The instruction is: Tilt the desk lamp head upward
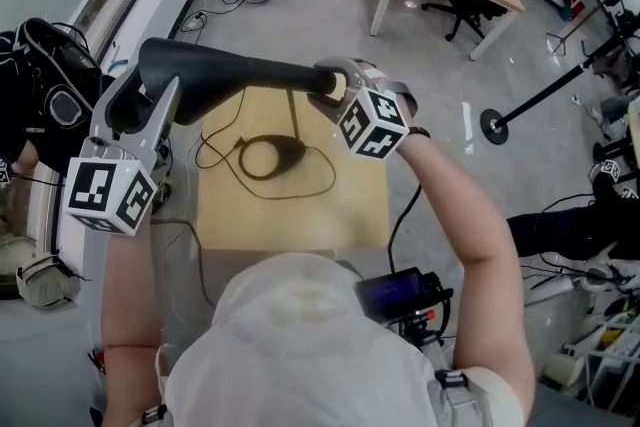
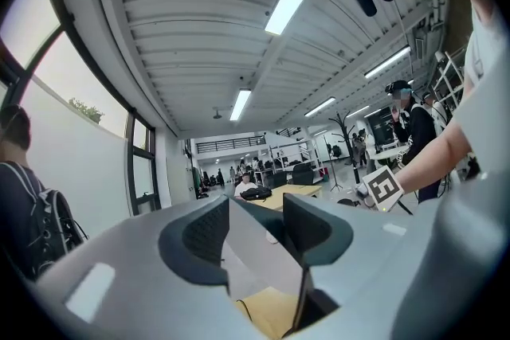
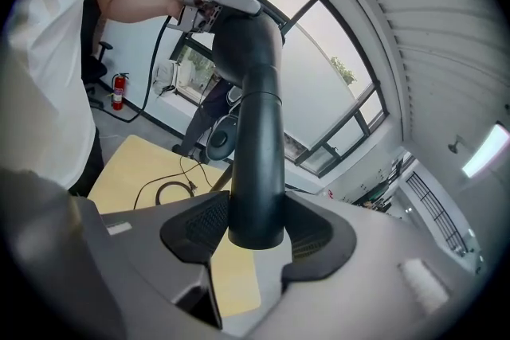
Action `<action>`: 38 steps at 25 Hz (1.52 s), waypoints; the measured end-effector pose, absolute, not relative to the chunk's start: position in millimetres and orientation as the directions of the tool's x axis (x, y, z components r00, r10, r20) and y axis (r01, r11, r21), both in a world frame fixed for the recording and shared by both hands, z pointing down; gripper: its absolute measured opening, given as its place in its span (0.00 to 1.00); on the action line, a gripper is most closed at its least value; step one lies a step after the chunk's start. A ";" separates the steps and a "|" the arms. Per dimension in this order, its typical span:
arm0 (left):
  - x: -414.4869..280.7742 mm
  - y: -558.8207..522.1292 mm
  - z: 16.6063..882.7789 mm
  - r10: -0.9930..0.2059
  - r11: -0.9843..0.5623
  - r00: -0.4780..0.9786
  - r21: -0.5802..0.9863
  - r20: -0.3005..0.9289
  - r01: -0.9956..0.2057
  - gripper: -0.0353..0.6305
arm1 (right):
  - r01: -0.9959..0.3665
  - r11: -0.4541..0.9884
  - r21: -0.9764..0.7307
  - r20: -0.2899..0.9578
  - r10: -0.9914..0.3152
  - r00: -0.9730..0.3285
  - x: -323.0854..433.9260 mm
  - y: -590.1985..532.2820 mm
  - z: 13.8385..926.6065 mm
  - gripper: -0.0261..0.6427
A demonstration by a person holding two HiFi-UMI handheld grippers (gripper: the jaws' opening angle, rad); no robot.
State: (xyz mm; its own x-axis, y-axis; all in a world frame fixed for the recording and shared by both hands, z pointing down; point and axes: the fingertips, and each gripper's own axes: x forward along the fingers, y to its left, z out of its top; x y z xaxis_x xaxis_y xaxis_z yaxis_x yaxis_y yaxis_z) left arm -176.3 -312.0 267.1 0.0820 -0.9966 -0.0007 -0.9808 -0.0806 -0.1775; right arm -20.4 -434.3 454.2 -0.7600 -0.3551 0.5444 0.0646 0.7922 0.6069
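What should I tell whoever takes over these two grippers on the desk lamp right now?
The left gripper is closed on what looks like the pale grey lamp arm, near its bend.
The right gripper is closed on the free end of the black lamp head.
The lamp head runs across above the wooden table and a coiled cable.
Done: both grips set. How far the head is tilted cannot be told.
Left: probably raise the head's free end with the right gripper while the left steadies the arm.

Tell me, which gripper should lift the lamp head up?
Right, probably. The right gripper is shut on the free end of the black lamp head, so it can swing it up. The left gripper clamps the grey stem, steadying it.
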 end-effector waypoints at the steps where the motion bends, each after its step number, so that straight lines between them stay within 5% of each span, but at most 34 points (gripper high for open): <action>1: -173.7 -312.8 264.8 -0.996 -0.086 0.088 -0.181 -0.001 -0.980 0.38 | 0.056 0.802 0.595 0.545 -0.351 -0.762 -19.4 -433.1 455.2 0.38; 38: -104.7 -343.1 212.0 -0.985 -0.145 0.167 -0.338 -0.036 -0.930 0.37 | -0.082 0.940 0.330 0.485 -0.243 -0.840 -34.7 -420.1 467.3 0.37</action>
State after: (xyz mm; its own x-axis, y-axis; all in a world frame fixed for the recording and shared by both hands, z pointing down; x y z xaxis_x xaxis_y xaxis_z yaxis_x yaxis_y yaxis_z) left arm -104.7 -343.1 212.0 0.1669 -0.9853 -0.0360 -0.9299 -0.1451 -0.3380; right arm -34.7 -420.1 467.3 -0.8399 -0.2431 0.4853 -0.0816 0.9404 0.3300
